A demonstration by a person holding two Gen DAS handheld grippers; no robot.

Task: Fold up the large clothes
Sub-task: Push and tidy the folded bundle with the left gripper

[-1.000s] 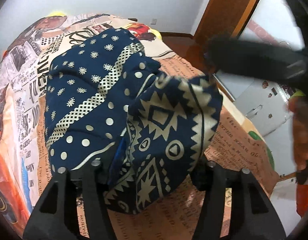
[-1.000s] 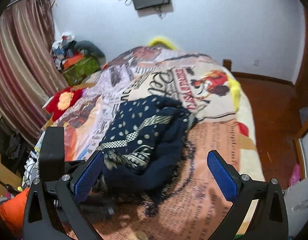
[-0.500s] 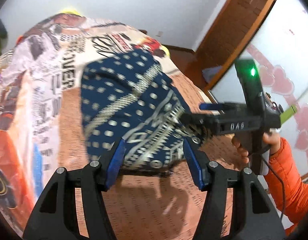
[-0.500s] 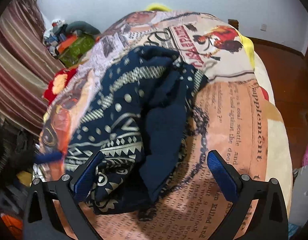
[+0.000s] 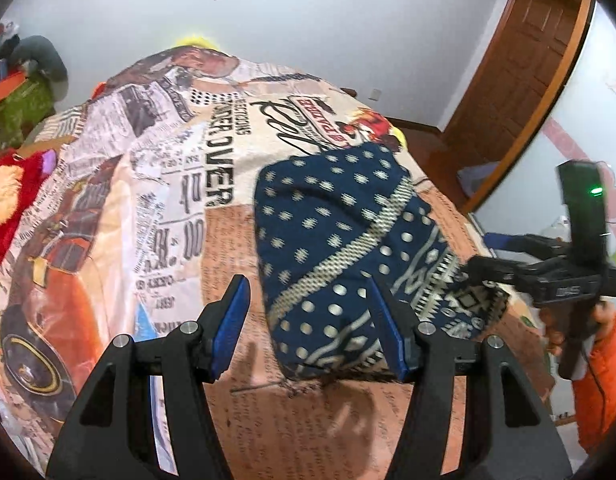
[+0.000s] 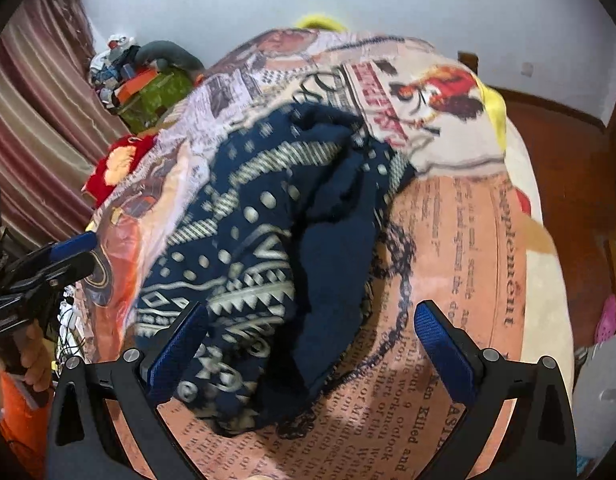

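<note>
A navy garment (image 5: pixel 340 240) with cream dots and zigzag bands lies bunched on the bed; in the right wrist view the garment (image 6: pixel 267 248) shows a plain navy fold on top. My left gripper (image 5: pixel 312 324) is open, hovering in front of its near edge with nothing between the pads. My right gripper (image 6: pixel 312 348) is open wide, low over the garment's near end; cloth lies between its fingers, but the pads do not press on it. The left wrist view shows the right gripper (image 5: pixel 488 254) at the garment's right edge. The left gripper (image 6: pixel 67 252) appears at the far left.
The bed carries a newspaper-print blanket (image 5: pixel 167 184). A red plush cushion (image 5: pixel 11 200) and a green bag (image 6: pixel 155 96) sit at its far side near striped curtains (image 6: pixel 35 128). A wooden door (image 5: pixel 524 64) and wooden floor (image 6: pixel 564 168) lie beyond the bed's other edge. An orange sleeve (image 5: pixel 600 392) holds the right gripper.
The garment, draped up close between my left fingers a second ago, now rests on the bed, and the left gripper has drawn back and risen. My right gripper has sunk closer to the cloth.
</note>
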